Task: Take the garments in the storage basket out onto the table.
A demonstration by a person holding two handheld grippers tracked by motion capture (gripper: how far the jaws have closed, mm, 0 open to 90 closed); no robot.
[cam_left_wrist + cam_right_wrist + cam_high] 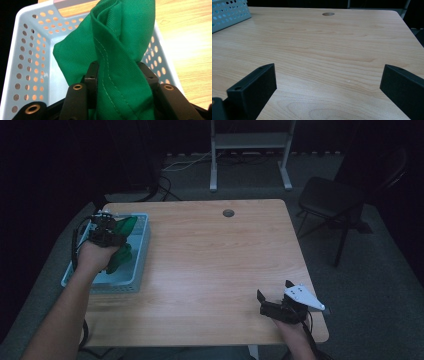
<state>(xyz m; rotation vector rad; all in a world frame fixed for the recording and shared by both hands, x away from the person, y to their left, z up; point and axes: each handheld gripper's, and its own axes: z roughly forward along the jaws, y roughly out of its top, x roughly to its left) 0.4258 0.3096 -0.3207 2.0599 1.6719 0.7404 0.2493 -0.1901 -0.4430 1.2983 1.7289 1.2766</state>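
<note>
while the left gripper hangs over the basket at the table's left edge, its jaws are clamped on a green cloth that rises from the basket. the right gripper sits near the table's front right corner, jaws spread wide and empty.

Basket at tabletop left edge, cloth in it. Cable hole at far centre. Chair on the floor, far right.
</note>
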